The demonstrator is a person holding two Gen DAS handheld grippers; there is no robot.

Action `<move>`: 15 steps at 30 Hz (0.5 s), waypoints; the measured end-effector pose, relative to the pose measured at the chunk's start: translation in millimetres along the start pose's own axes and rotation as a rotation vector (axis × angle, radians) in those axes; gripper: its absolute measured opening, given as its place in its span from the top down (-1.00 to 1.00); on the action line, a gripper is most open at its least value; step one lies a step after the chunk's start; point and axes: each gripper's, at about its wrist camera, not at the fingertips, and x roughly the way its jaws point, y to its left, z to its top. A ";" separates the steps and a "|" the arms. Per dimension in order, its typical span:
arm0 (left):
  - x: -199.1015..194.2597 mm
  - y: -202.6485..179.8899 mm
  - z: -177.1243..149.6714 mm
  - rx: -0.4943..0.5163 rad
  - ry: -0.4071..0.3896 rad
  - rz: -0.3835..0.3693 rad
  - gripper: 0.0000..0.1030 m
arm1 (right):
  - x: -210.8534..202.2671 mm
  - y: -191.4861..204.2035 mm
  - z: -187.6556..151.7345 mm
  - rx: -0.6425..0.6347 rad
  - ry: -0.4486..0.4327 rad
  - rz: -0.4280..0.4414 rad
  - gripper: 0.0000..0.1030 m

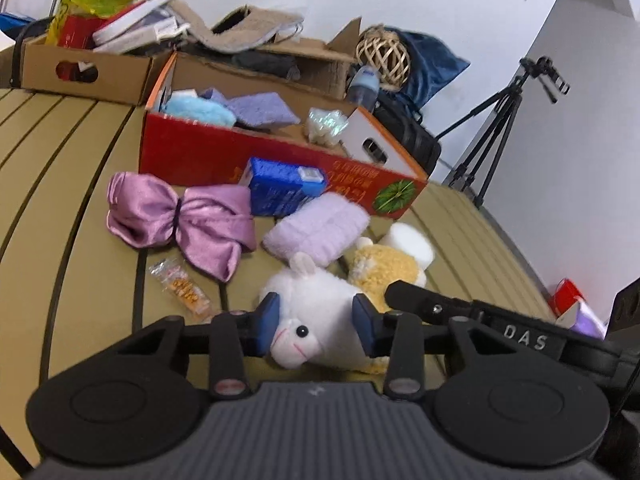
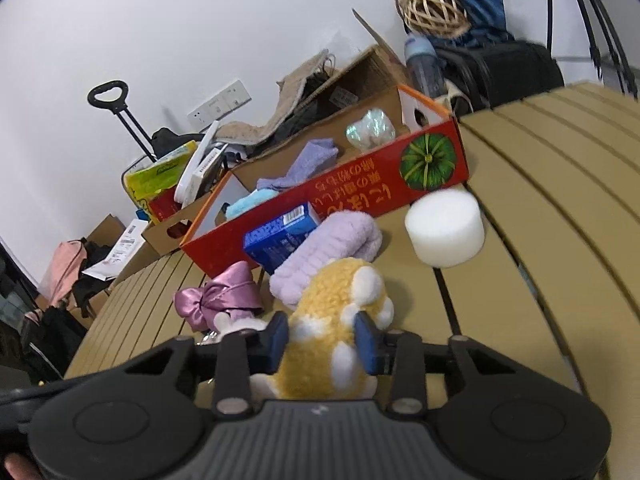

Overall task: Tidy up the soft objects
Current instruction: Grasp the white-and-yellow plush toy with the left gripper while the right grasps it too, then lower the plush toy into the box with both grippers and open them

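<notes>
A white plush toy (image 1: 316,304) lies on the slatted tan table (image 1: 80,200), and my left gripper (image 1: 318,326) is shut on its head, a blue pad pressing each side. A yellow plush toy (image 2: 332,300) lies right beside it, with my right gripper (image 2: 322,342) shut on its body. Just beyond are a lilac fuzzy cloth (image 1: 316,228), a purple satin bow (image 1: 180,220), a white foam cylinder (image 2: 444,232) and a blue carton (image 1: 280,192). The red cardboard box (image 1: 240,156) behind them holds a light blue fluffy piece, purple sponges and an iridescent ball.
A small orange snack packet (image 1: 182,284) lies left of my left gripper. Brown cardboard boxes (image 1: 80,68) stuffed with books and cloth stand at the back. A tripod (image 1: 500,128) and black bags are past the table's right edge.
</notes>
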 end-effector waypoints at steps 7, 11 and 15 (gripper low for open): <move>2.1 -3.8 0.4 -0.037 0.016 -0.031 0.36 | -8.6 -6.4 11.6 -0.002 -0.025 -0.009 0.41; 13.7 -9.6 -2.0 -0.051 0.044 -0.019 0.37 | -1.4 -13.2 15.6 -0.023 -0.006 -0.058 0.42; 19.6 -10.5 -3.8 -0.014 0.051 -0.004 0.24 | 7.2 -18.1 15.4 -0.017 0.017 -0.057 -0.08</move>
